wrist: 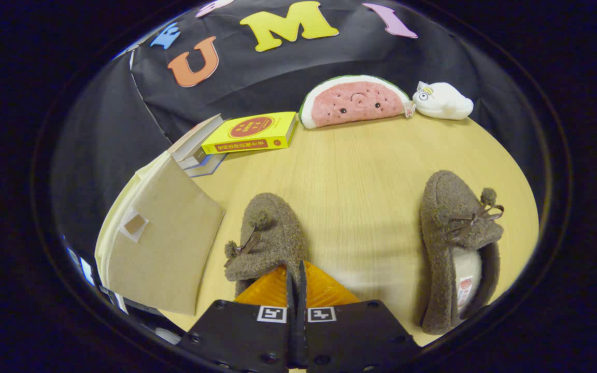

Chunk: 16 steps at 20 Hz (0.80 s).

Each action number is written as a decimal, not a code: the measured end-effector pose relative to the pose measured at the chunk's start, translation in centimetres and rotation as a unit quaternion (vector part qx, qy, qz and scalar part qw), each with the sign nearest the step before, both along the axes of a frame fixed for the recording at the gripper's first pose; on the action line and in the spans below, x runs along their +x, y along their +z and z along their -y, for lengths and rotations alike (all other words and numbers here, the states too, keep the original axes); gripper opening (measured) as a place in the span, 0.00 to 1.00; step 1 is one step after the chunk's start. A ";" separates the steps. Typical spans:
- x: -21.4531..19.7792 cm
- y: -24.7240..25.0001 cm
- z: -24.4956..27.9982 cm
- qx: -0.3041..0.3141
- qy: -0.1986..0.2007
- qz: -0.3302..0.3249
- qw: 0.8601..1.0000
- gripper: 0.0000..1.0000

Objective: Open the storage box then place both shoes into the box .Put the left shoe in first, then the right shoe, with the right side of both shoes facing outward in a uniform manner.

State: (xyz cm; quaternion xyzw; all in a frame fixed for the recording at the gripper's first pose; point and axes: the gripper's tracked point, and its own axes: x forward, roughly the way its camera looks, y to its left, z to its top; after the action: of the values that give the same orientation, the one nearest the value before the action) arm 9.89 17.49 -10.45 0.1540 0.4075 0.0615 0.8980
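**Left shoe in the tongs, box flap standing open**

I am holding the tongs (296, 280) with the fingers drawn together until there is almost no gap between them. They are pinching the heel edge of the brown fuzzy slipper-style shoe with a small bow (270, 235), which is sitting directly ahead of the fingertips, toe pointing away from me. I am judging both fingers to be pressing on it, since the rim disappears between them. I cannot tell whether the shoe is resting on the pale wooden round table (360, 171) or already lifting off it.

The matching brown fuzzy shoe with bow and pompom (456, 243) is lying to the right of the fingers, well apart from the held one, opening facing up. I am reading it as the right shoe, waiting its turn.

To the left of the fingers, the tan cardboard flap of the storage box (161, 243) is standing tilted open, so I am judging the opening step as done and the box ready to receive. The box interior is hidden behind the flap.

Far beyond the fingers, a yellow hardcover book (252, 133), a plush watermelon slice (353, 101) and a white plush toy (442, 101) are sitting against the booth wall, clear of the working path.
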 end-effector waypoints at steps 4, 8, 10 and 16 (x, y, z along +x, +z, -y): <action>-0.9 3.1 -0.9 0.038 -0.006 0.011 0.999 0.00; -1.4 9.0 -2.6 0.066 -0.008 0.040 0.997 0.00; -1.1 12.4 -3.8 0.075 -0.008 0.066 0.995 0.00; -0.3 19.5 -10.2 0.113 0.004 0.103 0.988 0.00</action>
State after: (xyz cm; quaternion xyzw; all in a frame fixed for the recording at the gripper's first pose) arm 9.60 27.69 9.03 0.2454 0.3037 0.1257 0.9120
